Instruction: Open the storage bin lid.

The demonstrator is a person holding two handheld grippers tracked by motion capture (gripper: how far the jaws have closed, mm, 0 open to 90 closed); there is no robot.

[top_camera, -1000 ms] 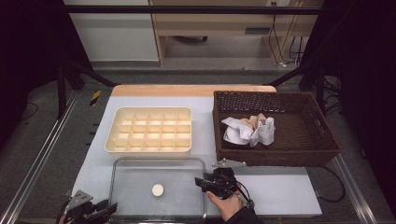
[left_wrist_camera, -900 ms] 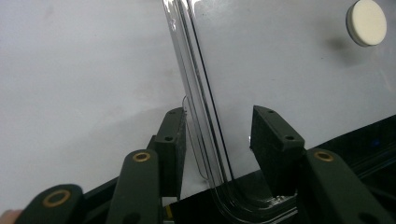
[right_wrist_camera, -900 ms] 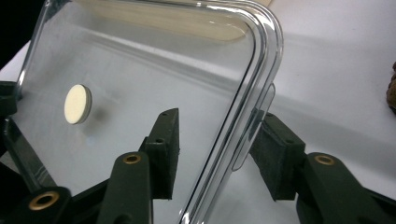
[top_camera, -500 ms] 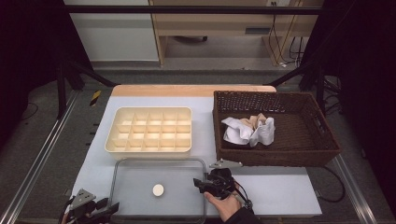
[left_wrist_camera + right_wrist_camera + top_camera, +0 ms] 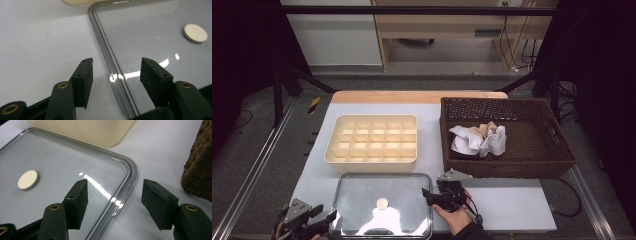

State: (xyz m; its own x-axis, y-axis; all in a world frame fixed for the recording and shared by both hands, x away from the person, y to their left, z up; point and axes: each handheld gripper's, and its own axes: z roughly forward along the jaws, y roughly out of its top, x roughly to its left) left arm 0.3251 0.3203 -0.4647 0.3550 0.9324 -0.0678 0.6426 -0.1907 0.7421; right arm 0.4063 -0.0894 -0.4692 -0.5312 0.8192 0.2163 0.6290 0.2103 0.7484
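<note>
A clear rectangular lid (image 5: 362, 200) with a round cream disc (image 5: 382, 203) at its centre lies flat on the white table (image 5: 512, 200). My left gripper (image 5: 328, 221) sits at the lid's near left edge. In the left gripper view it (image 5: 116, 80) is open, its jaws astride the lid's rim (image 5: 105, 50) without touching it. My right gripper (image 5: 426, 194) is at the lid's right edge, held by a hand. It (image 5: 117, 202) is open too, with the rim (image 5: 130, 170) between its jaws, free of the pads. Both pairs of jaws have just been opening.
A cream compartment tray (image 5: 372, 145) stands just behind the lid. A brown wicker basket (image 5: 552, 150) with crumpled white and beige cloths (image 5: 479, 140) stands at the right, close to my right gripper. Bare white table lies right of the lid.
Both grippers' jaws have spread wider at the lid's edges. The hands and the lid have stayed where they were.
</note>
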